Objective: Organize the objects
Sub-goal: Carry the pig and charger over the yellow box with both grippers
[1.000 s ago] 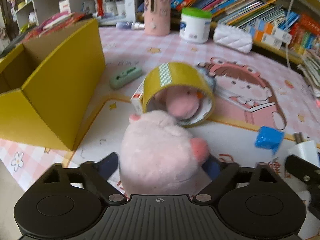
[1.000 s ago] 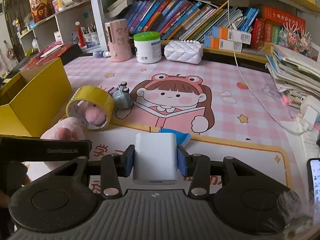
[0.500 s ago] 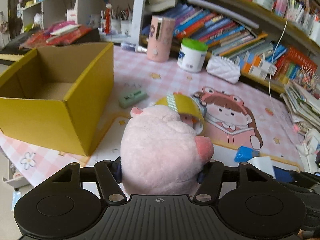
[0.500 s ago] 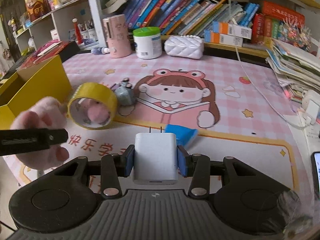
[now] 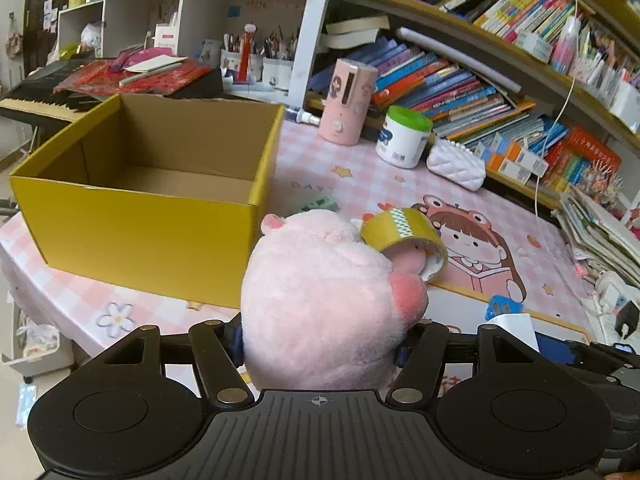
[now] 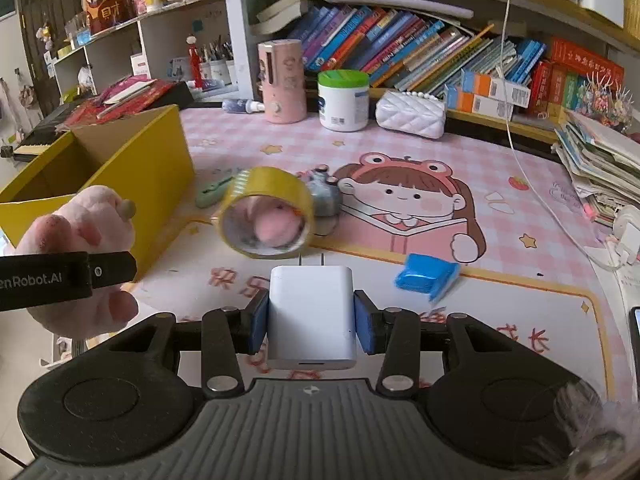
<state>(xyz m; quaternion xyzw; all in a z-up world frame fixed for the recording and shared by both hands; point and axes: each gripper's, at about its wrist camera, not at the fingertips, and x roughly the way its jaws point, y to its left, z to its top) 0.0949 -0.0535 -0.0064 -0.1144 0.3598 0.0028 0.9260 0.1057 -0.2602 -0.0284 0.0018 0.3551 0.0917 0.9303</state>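
My left gripper is shut on a pink plush pig, held in the air to the right of the open yellow cardboard box; the pig also shows in the right wrist view. My right gripper is shut on a white charger plug above the mat. A yellow tape roll stands on edge on the mat, with a small pink toy seen through it. A blue packet lies to the right. A green clip and a grey figurine lie near the tape.
A pink cylinder, a white jar with a green lid and a white quilted purse stand at the back of the table. Bookshelves rise behind. Stacked papers and a white cable sit at the right.
My left gripper has lifted the plush pig up off the mat and back, level with the top of the box. My right gripper has risen slightly with the charger.
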